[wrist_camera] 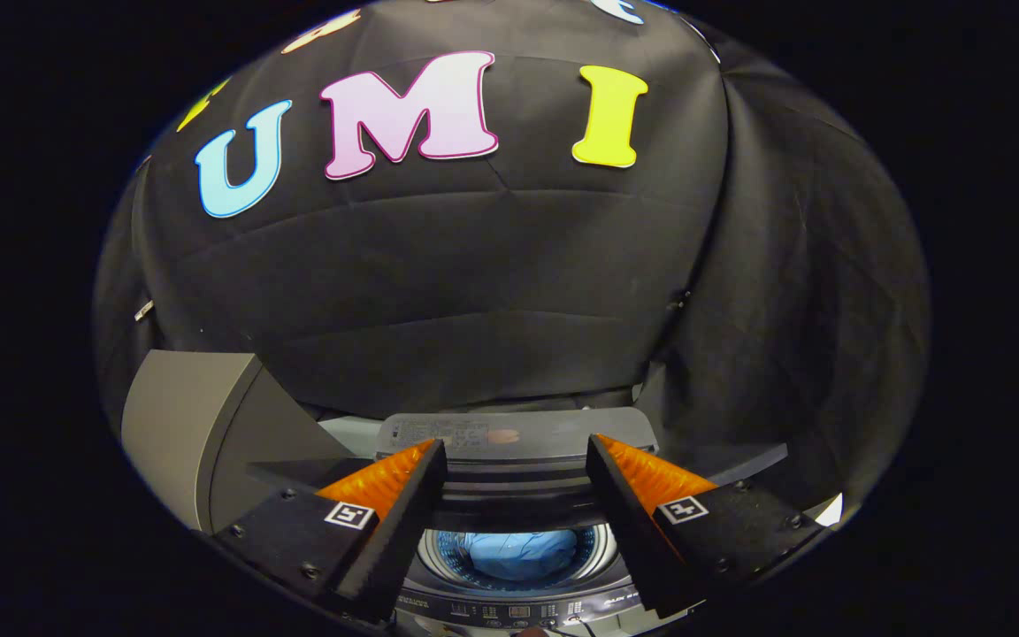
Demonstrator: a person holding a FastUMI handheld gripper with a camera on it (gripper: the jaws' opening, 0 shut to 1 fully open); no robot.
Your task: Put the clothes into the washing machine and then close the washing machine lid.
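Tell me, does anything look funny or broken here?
Nothing stands out. The blue clothes lie inside the washing machine drum, the lid stands open behind it, and the gripper is open, holding nothing.

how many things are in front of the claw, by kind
washing machine: 1, lid folded up beyond the fingers
blue garment: 1, in the drum, seen between the fingers
grey cabinet: 1, beside the machine
claw: 1, open, holding nothing
total: 4

drum rim [602,541]: sides behind tongs [517,460] | panel text [509,610]: unreadable
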